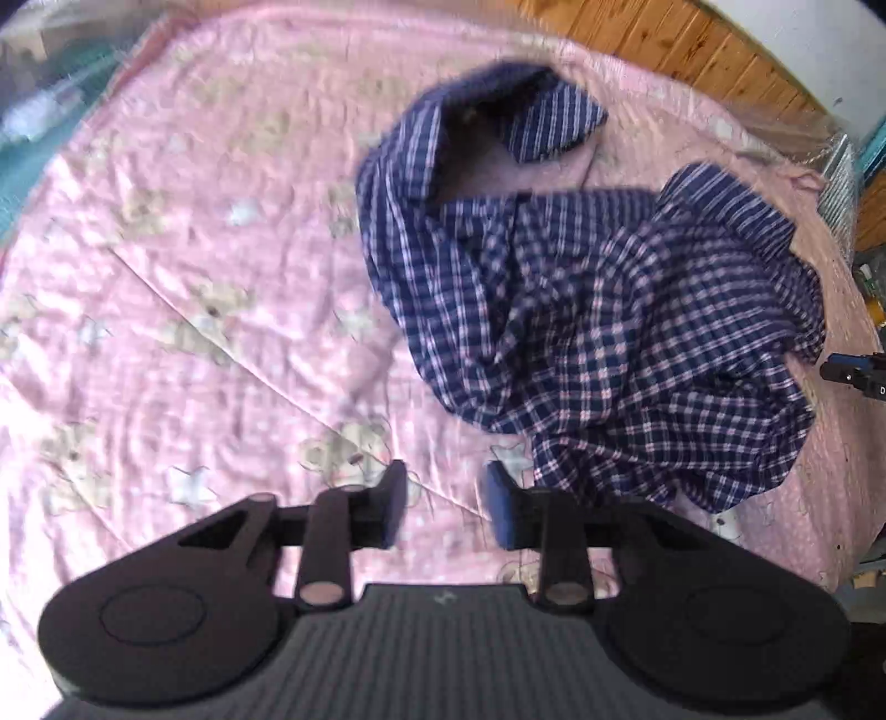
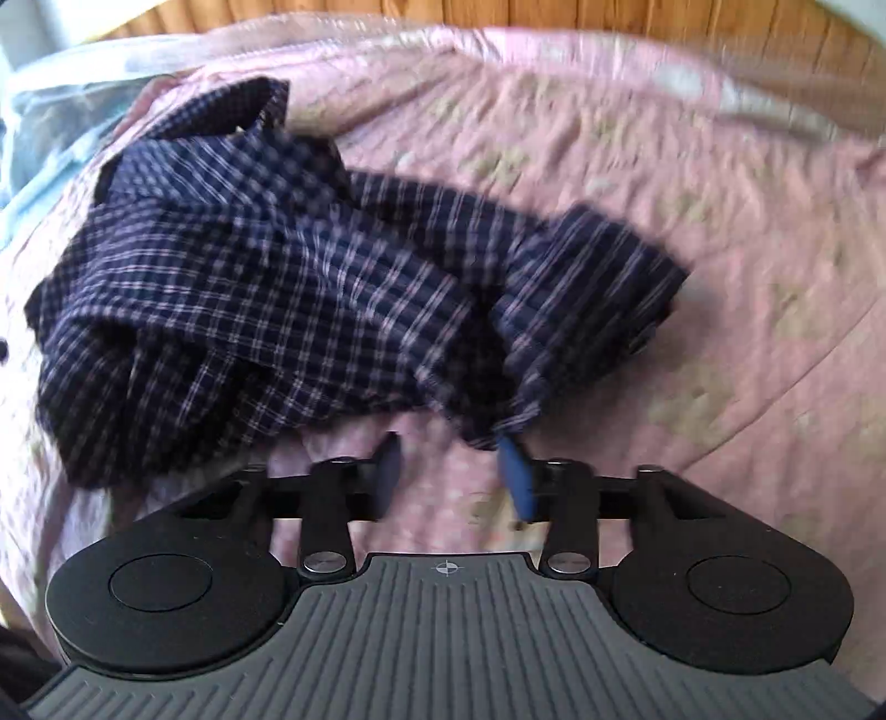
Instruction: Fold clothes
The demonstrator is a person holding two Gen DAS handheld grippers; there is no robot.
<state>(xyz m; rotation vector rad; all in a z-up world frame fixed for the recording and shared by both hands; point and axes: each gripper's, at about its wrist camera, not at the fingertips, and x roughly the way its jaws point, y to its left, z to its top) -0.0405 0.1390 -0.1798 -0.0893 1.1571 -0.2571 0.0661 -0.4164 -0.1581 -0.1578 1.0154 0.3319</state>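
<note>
A home bedroom: beyond the jaws spreads a bed (image 1: pixel 194 304) under a pink quilt printed with bears and stars, with a wood-panelled wall (image 1: pixel 692 44) farther behind it

Pink star-and-bear printed bedspread (image 1: pixel 194 266), wrinkled, wood-panelled wall (image 1: pixel 692 50) behind the bed, bright daylight

Navy-and-white plaid shirt (image 1: pixel 581 310) — pink bear-and-star bedsheet (image 1: pixel 194 277)
</note>
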